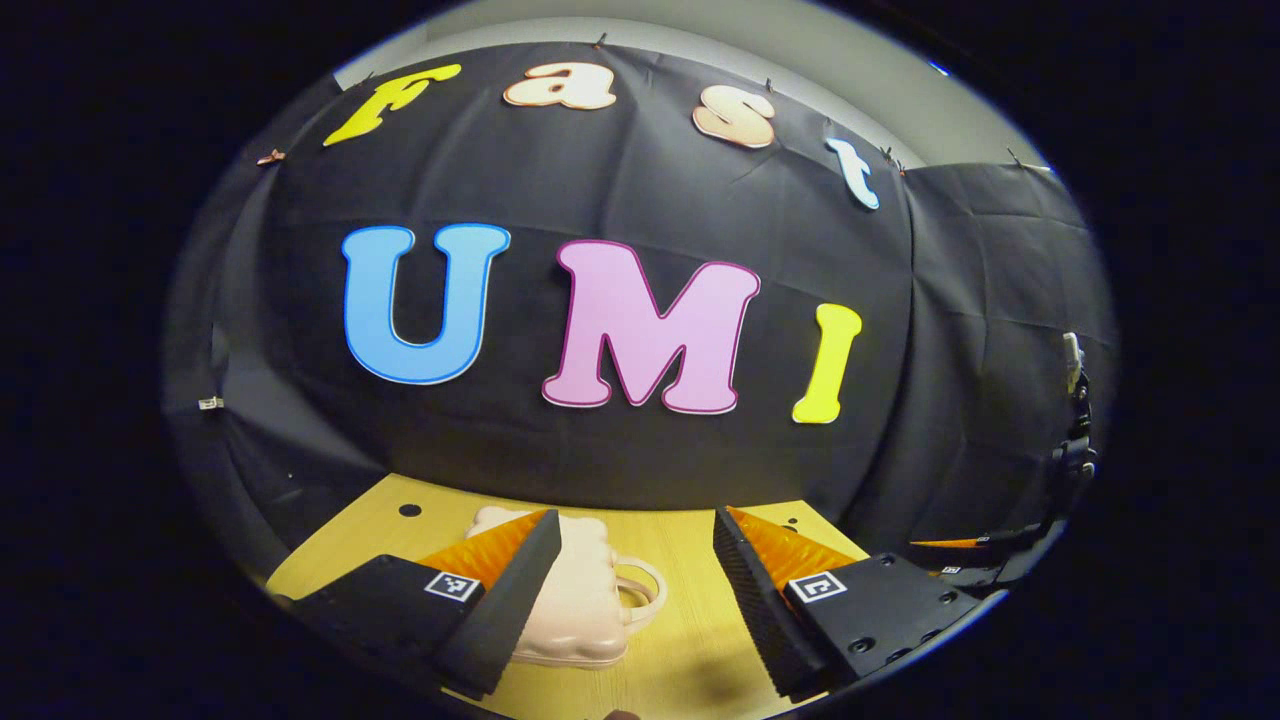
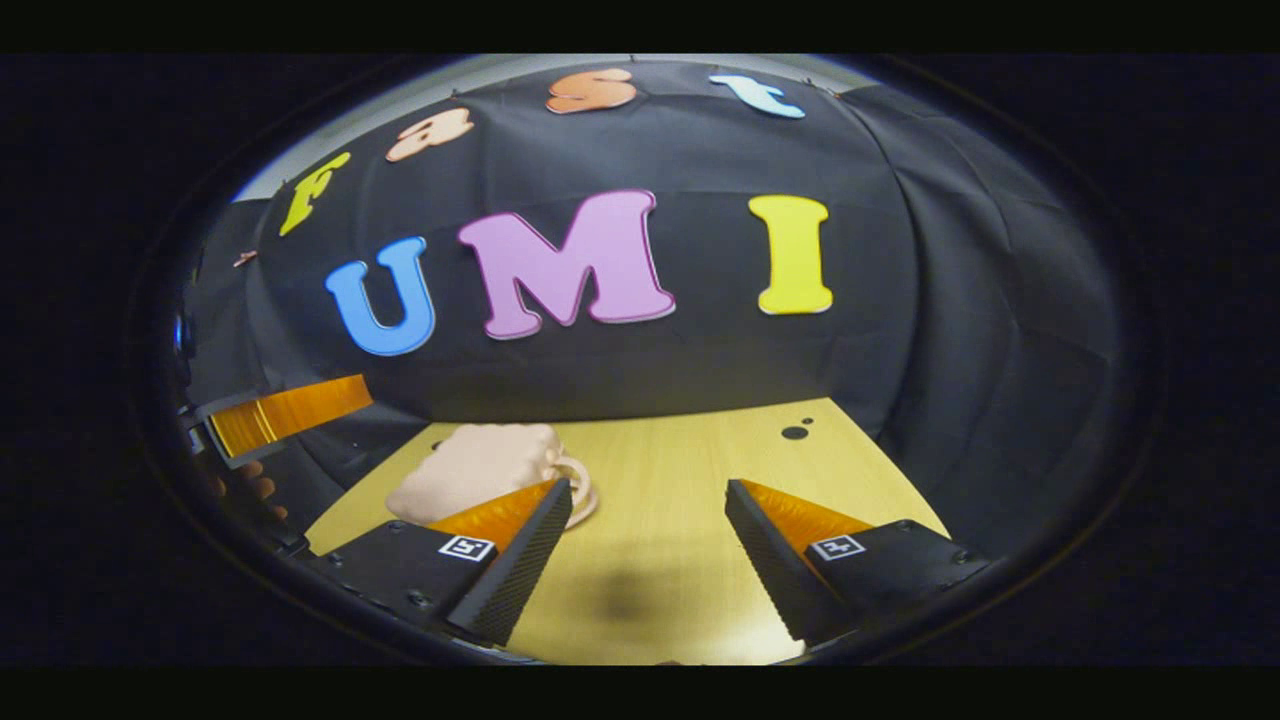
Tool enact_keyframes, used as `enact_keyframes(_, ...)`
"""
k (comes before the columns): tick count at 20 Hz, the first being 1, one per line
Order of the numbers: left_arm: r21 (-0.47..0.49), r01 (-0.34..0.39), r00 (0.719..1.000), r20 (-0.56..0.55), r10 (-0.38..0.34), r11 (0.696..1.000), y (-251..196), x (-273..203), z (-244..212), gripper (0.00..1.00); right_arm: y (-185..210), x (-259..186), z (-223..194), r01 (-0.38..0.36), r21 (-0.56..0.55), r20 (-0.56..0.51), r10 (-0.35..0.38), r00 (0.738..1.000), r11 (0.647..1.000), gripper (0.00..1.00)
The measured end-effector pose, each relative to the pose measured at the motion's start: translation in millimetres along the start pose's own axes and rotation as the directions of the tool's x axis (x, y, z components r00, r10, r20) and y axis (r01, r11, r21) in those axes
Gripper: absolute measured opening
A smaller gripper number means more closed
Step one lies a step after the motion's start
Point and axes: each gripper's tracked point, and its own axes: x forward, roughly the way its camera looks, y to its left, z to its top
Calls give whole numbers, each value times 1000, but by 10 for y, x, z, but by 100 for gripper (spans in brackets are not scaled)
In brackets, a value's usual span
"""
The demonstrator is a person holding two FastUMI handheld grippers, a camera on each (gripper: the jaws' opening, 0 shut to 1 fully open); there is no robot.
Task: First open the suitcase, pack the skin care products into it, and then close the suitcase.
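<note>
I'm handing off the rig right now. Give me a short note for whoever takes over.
Left tool: open, holding nothing, above the table.
Right tool: open, holding nothing, above the table.
Suitcase: small, pale pink, with a handle, lying shut on the table ahead of both tools, untouched.
Done: nothing yet.
Left: open the suitcase, pack the skin care products, close it.

One pale pink suitcase (image 1: 575, 600) lies on one wooden table (image 1: 690, 650), with two grippers, left (image 1: 635, 560) and right (image 2: 650, 530), above it.
</note>
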Motion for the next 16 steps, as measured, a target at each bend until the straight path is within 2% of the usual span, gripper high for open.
enact_keyframes(3, -18, -4, 998, 56, 5, 1000, 168, -444, 203, 96, 226, -349, 225, -9, 16, 114, 7, 994, 1000, 98)
enact_keyframes(7, 14, -52, 993, 105, 50, 999, 467, -802, 272, 96, 453, -735, 360, -16, 17, 203, 12, 979, 1000, 98)
enact_keyframes(10, 17, -66, 991, 120, 63, 998, 548, -1037, 303, 96, 510, -905, 313, 15, -38, 212, -7, 977, 999, 98)
enact_keyframes(13, 58, -132, 984, 127, 124, 990, 700, -1203, 248, 96, 633, -1036, 232, -2, -45, 206, 12, 979, 999, 98)
enact_keyframes(16, 76, -140, 984, 119, 131, 987, 665, -1294, 220, 96, 673, -1138, 200, -11, -52, 216, 22, 976, 999, 98)
